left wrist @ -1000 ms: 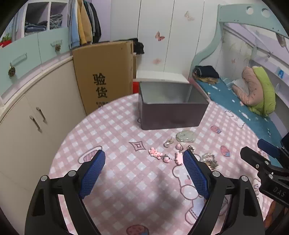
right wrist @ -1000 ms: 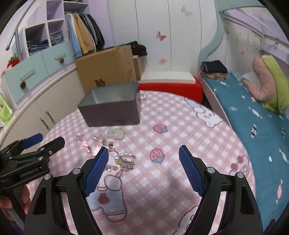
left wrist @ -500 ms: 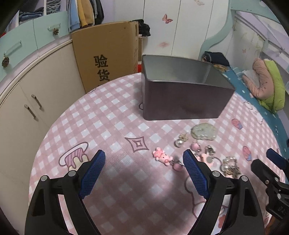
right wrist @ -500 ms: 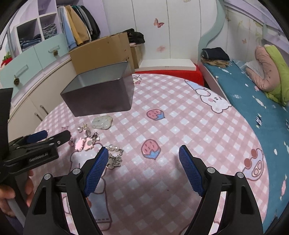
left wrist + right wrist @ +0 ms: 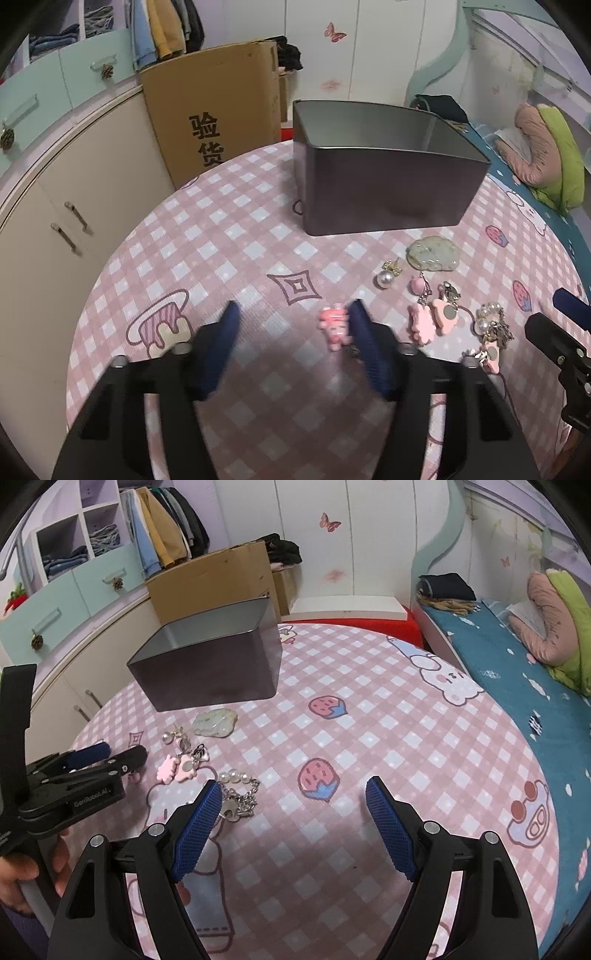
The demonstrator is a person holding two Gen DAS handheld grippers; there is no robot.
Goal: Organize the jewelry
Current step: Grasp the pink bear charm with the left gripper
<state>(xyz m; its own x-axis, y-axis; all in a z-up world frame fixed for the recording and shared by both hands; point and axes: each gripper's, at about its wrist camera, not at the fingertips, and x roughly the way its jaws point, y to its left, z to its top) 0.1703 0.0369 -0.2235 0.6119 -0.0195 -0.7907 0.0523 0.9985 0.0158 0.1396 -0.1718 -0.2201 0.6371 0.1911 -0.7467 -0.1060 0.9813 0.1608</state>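
Jewelry lies scattered on the pink checked tablecloth (image 5: 236,236) in front of an open grey metal box (image 5: 384,192). My left gripper (image 5: 293,314) is low over the cloth and its jaws are closing, blurred. A small pink figure charm (image 5: 334,326) lies between them, right beside the right pad; the left pad is still well apart from it. To the right lie a pearl earring (image 5: 386,278), a pale green jade pendant (image 5: 434,253), pink flower charms (image 5: 430,319) and a pearl chain (image 5: 240,794). My right gripper (image 5: 293,797) stands open, with the chain by its left fingertip.
A cardboard box (image 5: 214,110) and cream cupboards (image 5: 55,221) stand behind the round table on the left. A bed with teal bedding (image 5: 517,664) runs along the right. A hand (image 5: 22,878) holds the left gripper's handle at the left edge of the right wrist view.
Both grippers have dropped closer to the table. The left gripper has moved up to the pink figure charm and its jaws have narrowed around it. The right jaws keep the same width.
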